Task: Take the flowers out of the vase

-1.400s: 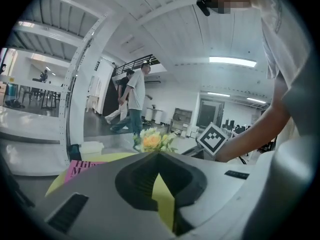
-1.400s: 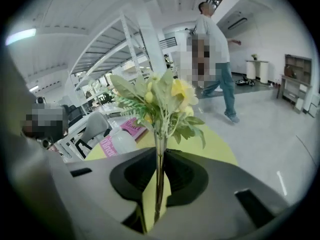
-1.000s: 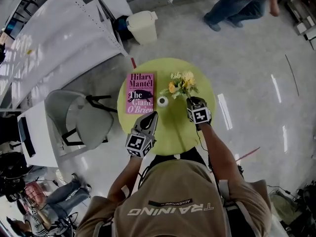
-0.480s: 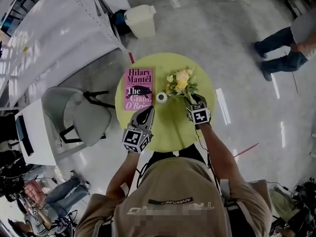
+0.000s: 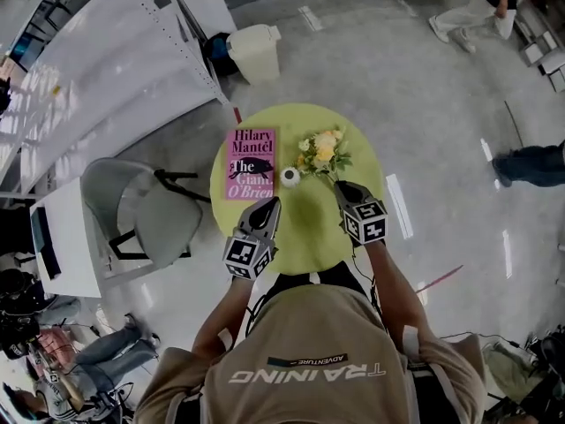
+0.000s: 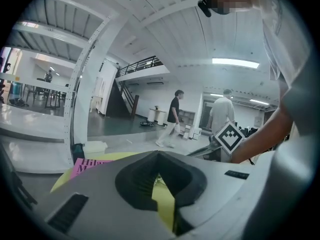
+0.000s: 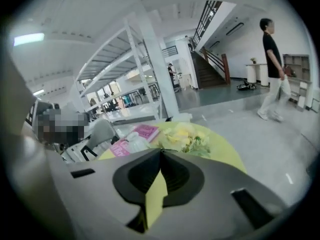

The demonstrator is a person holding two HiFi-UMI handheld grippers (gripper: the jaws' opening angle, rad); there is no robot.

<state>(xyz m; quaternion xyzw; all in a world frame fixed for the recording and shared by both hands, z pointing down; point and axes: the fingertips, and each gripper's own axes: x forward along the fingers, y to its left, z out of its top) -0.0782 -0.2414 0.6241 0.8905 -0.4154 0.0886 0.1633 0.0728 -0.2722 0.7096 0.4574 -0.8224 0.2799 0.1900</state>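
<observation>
A small bunch of yellow and white flowers lies on the round green table, just right of the small white vase, whose mouth shows dark and bare. My right gripper hovers just short of the stems. Its jaws are closing and meet at the tips with nothing between them. In the right gripper view the flowers and the vase lie beyond the jaw tips. My left gripper is shut and empty, below the vase and apart from it.
A pink book lies on the table's left part. A grey chair stands left of the table. Farther back are white shelving and a pale bin. People walk on the floor at the right.
My right gripper has drawn back from the flower stems toward the person and risen. The flowers stay on the table. The left gripper has hardly moved.
</observation>
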